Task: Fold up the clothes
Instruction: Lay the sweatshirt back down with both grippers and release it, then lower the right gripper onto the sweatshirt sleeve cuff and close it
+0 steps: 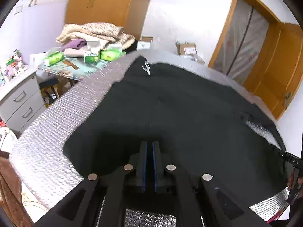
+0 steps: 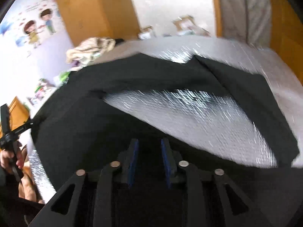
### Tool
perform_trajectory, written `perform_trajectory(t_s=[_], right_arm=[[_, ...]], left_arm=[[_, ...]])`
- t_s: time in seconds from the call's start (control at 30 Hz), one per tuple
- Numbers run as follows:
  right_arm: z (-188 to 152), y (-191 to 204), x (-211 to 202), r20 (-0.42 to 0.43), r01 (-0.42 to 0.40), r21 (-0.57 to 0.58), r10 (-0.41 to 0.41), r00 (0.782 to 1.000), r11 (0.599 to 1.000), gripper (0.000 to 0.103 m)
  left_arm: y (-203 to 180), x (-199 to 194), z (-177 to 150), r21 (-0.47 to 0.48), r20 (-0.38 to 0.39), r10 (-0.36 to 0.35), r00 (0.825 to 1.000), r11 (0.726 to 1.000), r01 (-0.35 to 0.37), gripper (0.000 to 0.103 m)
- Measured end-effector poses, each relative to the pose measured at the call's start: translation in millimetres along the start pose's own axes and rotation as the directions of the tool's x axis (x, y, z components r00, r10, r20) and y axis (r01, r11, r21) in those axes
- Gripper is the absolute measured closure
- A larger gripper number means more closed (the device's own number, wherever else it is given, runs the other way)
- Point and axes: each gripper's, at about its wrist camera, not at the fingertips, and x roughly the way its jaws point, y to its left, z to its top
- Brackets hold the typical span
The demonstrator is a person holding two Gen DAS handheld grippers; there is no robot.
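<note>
left wrist view: a black garment [image 1: 180, 113] lies spread over a silver quilted mat [image 1: 47, 132], with a small white logo [image 1: 146, 67] near its far edge. the left gripper [image 1: 149, 145] hangs low over the near part of the cloth; its blue-padded fingers [image 1: 144, 162] stand almost together, with only a thin dark slit between them, and whether cloth is pinched there cannot be told. at the right edge part of the right gripper [image 1: 291, 160] shows at the garment's border, with a hand [image 1: 292, 179] beneath it.

beyond the mat: a side table [image 1: 66, 70] bearing green tissue packs [image 1: 54, 57] and a heap of blankets [image 1: 94, 34], a grey drawer unit [image 1: 20, 102], cardboard boxes [image 1: 186, 48] on the floor, and a wooden door [image 1: 274, 71].

right wrist view (motion-blurred): the right gripper [image 2: 149, 145] is over the garment [image 2: 75, 123], its fingers [image 2: 133, 160] parted with a clear gap; the cloth beneath looks dark and continuous, and nothing is seen clamped. one flap [image 2: 255, 98] of the garment is turned so that a wedge of mat [image 2: 189, 117] is bare between two dark bands. at the left edge the left gripper [image 2: 11, 130] meets the garment's corner, a hand [image 2: 10, 158] on its handle. wall stickers [image 2: 37, 30] of two cartoon figures are visible behind.
</note>
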Motion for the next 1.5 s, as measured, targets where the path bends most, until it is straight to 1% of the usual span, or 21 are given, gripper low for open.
perform_trajectory(t_s=[0.07, 0.3, 0.4, 0.5, 0.63, 0.7, 0.73, 0.9, 1.0, 1.1, 1.2, 1.33, 1.5], right_arm=[[-4, -5, -4, 0.019, -0.010, 0.028, 0.009, 1.000, 1.000, 0.073], [-20, 4, -14, 0.035, 0.022, 0.027, -0.023, 0.999, 0.999, 0.072], [-30, 5, -15, 0.039, 0.038, 0.033, -0.040, 0.998, 0.999, 0.071], [-33, 7, -19, 0.032, 0.046, 0.029, -0.047, 0.998, 0.999, 0.071], [-28, 0, -24, 0.035, 0.044, 0.039, -0.045, 0.998, 0.998, 0.070], [-25, -6, -28, 0.039, 0.043, 0.043, -0.045, 0.998, 0.998, 0.067], [-23, -8, -30, 0.041, 0.042, 0.045, -0.044, 0.998, 0.998, 0.066], [-14, -23, -40, 0.052, 0.040, 0.055, -0.043, 0.998, 0.998, 0.066], [-2, -49, -51, 0.089, 0.091, 0.101, -0.100, 0.991, 0.991, 0.066], [5, -71, -55, 0.099, 0.112, 0.145, -0.127, 0.987, 0.983, 0.066], [7, -80, -54, 0.104, 0.107, 0.161, -0.125, 0.987, 0.981, 0.065], [10, -84, -48, 0.099, 0.087, 0.150, -0.102, 0.990, 0.985, 0.066], [13, -88, -49, 0.131, 0.077, 0.137, -0.095, 0.987, 0.988, 0.065]], left_arm=[[-2, 3, 0, 0.028, 0.021, 0.012, 1.000, 1.000, -0.012, 0.098], [5, 4, 1, 0.027, 0.045, -0.016, 0.999, 1.000, 0.015, 0.099], [4, 7, 3, 0.036, 0.049, -0.002, 0.999, 0.999, 0.000, 0.099], [6, 11, 8, 0.041, 0.043, 0.009, 0.999, 0.999, -0.011, 0.099], [3, 13, 12, 0.043, 0.027, 0.043, 0.999, 0.998, -0.044, 0.099], [-5, 10, 14, 0.043, 0.016, 0.069, 0.998, 0.997, -0.069, 0.099], [-9, 8, 15, 0.045, 0.017, 0.068, 0.998, 0.997, -0.068, 0.099], [-52, -7, 28, 0.108, 0.057, 0.001, 0.998, 0.994, -0.007, 0.099], [-84, -1, 37, 0.144, 0.059, -0.034, 0.998, 0.989, 0.025, 0.099], [-118, 13, 43, 0.185, 0.034, -0.045, 0.998, 0.982, 0.038, 0.099], [-144, 26, 43, 0.202, 0.000, -0.066, 0.998, 0.977, 0.065, 0.099], [-166, 39, 40, 0.232, -0.037, -0.087, 0.996, 0.968, 0.093, 0.099], [-184, 51, 38, 0.258, -0.061, -0.087, 0.994, 0.961, 0.100, 0.099]])
